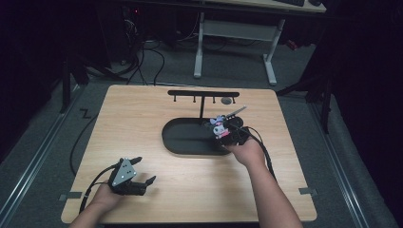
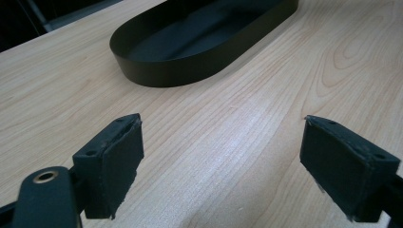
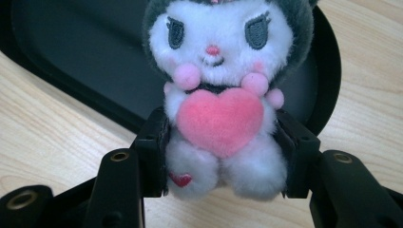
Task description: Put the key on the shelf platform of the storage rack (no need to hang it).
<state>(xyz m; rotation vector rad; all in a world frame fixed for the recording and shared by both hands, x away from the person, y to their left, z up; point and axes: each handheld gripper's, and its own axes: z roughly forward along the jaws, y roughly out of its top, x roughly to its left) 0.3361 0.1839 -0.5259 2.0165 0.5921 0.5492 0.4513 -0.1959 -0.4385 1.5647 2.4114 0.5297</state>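
Plush (image 3: pixel 219 109) btwn right gripper (image 3: pixel 222 156) fingers (image 3: pixel 153 147)

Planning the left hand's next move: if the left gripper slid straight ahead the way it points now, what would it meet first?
Probably the near wall of the black oval tray. The left gripper is open, with bare wooden table between its fingers and the tray; depth is hard to judge.

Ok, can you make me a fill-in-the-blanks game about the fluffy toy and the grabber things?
1. The plush toy hugs a pink ____.
2. The right gripper is shut on the ____.
3. The left gripper has its jaws wide ____ over the bare table.
4. The oval tray on the table is coloured ____.

Missing words: heart; plush toy; open; black
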